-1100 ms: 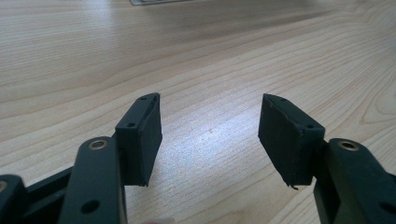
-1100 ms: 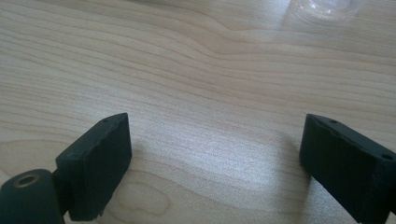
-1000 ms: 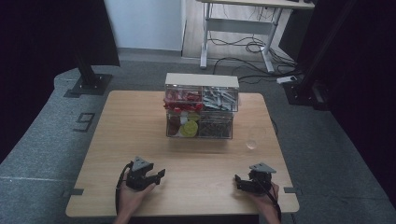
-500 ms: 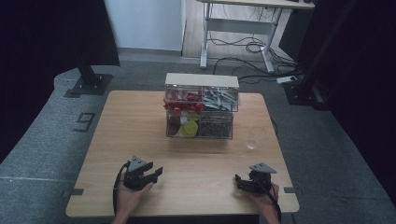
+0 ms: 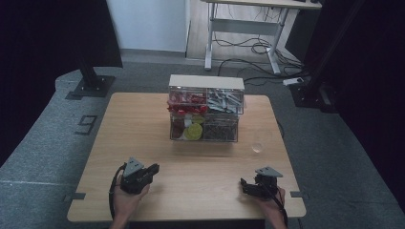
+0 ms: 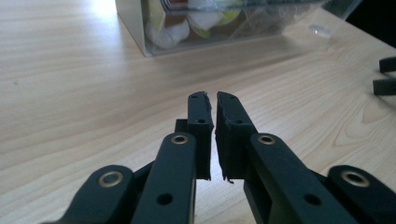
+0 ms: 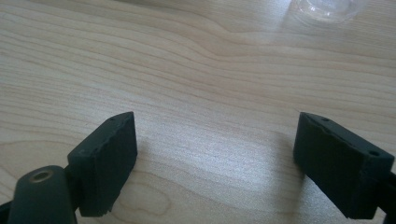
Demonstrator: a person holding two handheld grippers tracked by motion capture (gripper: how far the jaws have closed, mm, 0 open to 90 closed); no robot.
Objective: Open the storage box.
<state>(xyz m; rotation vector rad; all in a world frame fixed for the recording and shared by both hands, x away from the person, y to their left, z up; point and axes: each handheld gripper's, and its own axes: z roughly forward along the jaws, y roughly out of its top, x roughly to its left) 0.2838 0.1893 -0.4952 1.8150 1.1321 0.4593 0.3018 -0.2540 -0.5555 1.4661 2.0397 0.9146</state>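
Note:
My left gripper (image 5: pixel 152 169) is held a little above the wooden table (image 5: pixel 143 124) near its front left. Its jaws have just been closing and now stand almost together, with nothing between them (image 6: pixel 214 100). My right gripper (image 5: pixel 243 185) rests near the front right with its jaws spread wide over bare wood (image 7: pixel 215 122). A clear plastic organiser box (image 5: pixel 205 114) with red, yellow and grey parts stands mid-table, beyond both grippers. Its lower corner appears in the left gripper view (image 6: pixel 210 23).
A small clear round cup (image 5: pixel 258 147) sits on the table right of the box, ahead of the right gripper (image 7: pixel 327 7). Black stands, a desk frame and cables lie on the floor beyond the table. The right gripper's jaw tips (image 6: pixel 385 77) show at the left gripper view's right edge.
The left gripper has lifted slightly and its jaws have drawn together. The right gripper and the box have not moved.

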